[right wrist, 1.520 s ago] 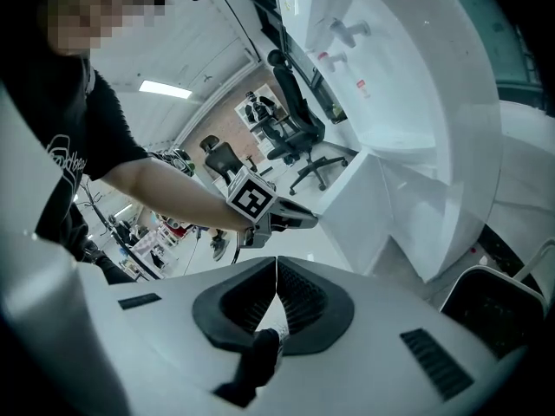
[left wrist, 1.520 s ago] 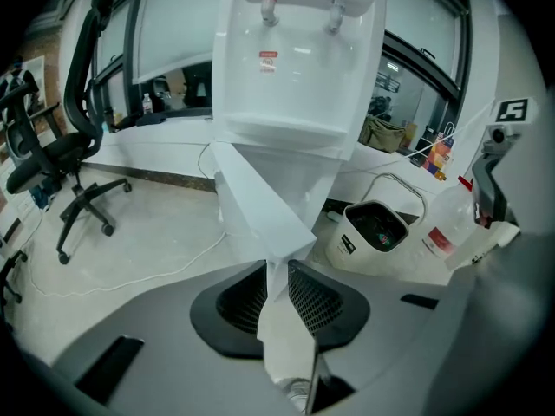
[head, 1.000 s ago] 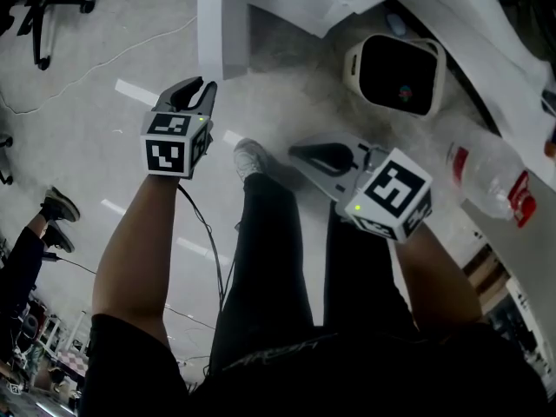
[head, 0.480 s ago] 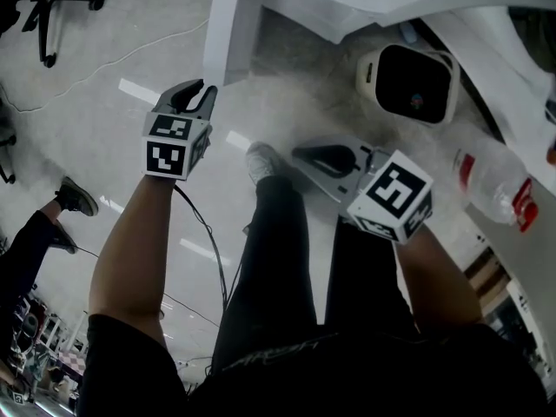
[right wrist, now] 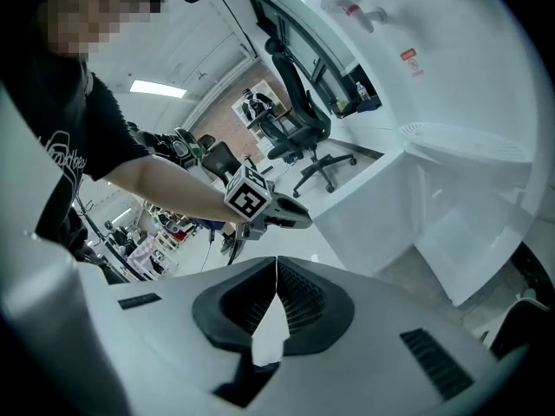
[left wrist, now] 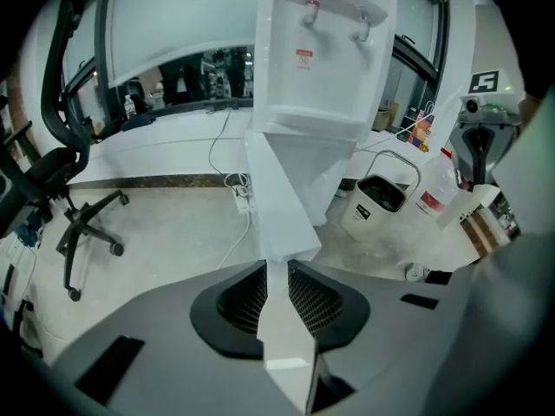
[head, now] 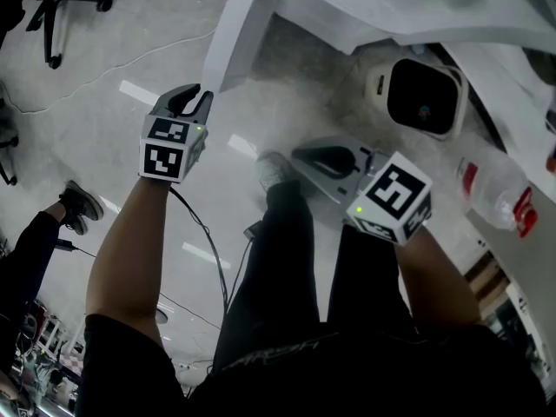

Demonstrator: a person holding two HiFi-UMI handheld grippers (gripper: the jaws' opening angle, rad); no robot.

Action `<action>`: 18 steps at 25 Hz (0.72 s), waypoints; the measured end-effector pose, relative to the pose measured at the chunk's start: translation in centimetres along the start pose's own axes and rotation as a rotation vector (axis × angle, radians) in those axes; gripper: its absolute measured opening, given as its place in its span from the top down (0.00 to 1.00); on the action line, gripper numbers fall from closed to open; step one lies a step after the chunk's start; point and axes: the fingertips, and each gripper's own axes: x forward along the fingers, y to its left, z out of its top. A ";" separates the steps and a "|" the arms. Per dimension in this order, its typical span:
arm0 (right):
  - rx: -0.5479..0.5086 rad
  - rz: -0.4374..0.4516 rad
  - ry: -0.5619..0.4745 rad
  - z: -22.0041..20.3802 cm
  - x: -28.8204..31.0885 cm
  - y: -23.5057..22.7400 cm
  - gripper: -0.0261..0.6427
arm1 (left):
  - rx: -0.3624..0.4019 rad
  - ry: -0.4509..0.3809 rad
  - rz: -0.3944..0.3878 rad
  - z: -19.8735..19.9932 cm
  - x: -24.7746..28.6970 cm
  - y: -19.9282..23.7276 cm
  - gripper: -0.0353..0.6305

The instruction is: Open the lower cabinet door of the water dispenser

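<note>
The white water dispenser (left wrist: 321, 50) stands ahead with its lower cabinet door (left wrist: 277, 206) swung out toward me. My left gripper (left wrist: 277, 267) is shut on the door's free edge, which runs between its pads. From above, the left gripper (head: 193, 94) meets the bottom corner of the door (head: 234, 33). The right gripper (head: 300, 153) hovers over my legs, away from the door. Its jaws (right wrist: 276, 265) are shut with nothing between them.
A white bin with a dark opening (head: 421, 96) sits on the floor by the dispenser, and a plastic bottle (head: 495, 189) lies to its right. An office chair (head: 52, 7) stands at far left. Another person's shoe (head: 82, 205) is at the left, and a cable trails across the floor.
The door has swung further out with my left gripper still on its edge. The right gripper has kept its pose. The other person's foot has shifted.
</note>
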 end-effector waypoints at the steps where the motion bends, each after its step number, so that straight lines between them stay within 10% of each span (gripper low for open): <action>1: 0.002 0.000 0.000 0.3 0.2 0.0 0.94 | 0.003 0.003 0.002 0.0 -0.1 0.5 0.84; 18: -0.008 -0.009 -0.001 4.3 4.0 -0.7 0.94 | 0.083 0.040 0.070 -0.2 -0.8 7.9 0.86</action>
